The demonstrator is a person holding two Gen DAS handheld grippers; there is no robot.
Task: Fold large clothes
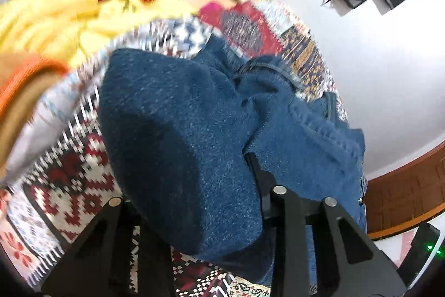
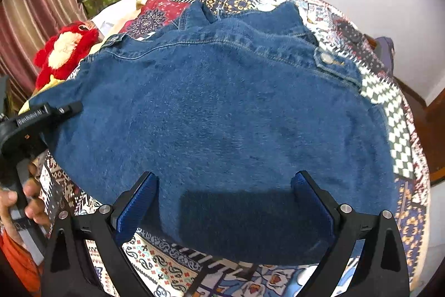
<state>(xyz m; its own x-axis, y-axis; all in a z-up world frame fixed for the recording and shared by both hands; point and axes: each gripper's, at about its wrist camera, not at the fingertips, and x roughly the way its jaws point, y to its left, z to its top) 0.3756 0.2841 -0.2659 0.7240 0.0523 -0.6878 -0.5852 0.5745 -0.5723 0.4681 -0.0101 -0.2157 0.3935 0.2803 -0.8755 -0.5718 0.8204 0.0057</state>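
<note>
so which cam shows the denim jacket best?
Right wrist: the denim jacket lies spread across the patterned bedspread, collar and buttons visible. Left wrist shows only a bunched, blurred fold of it draped over that gripper.

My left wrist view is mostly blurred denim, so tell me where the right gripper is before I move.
Observer: The right gripper is open wide, blue pads apart over the near hem of the denim jacket.
Operator: Give me the jacket's layout.
Observer: It lies spread across the patchwork bedspread, collar on the far side.
Operator: Now locate my left gripper.
Observer: The left gripper sits at the jacket's left edge, jaws together.
</note>
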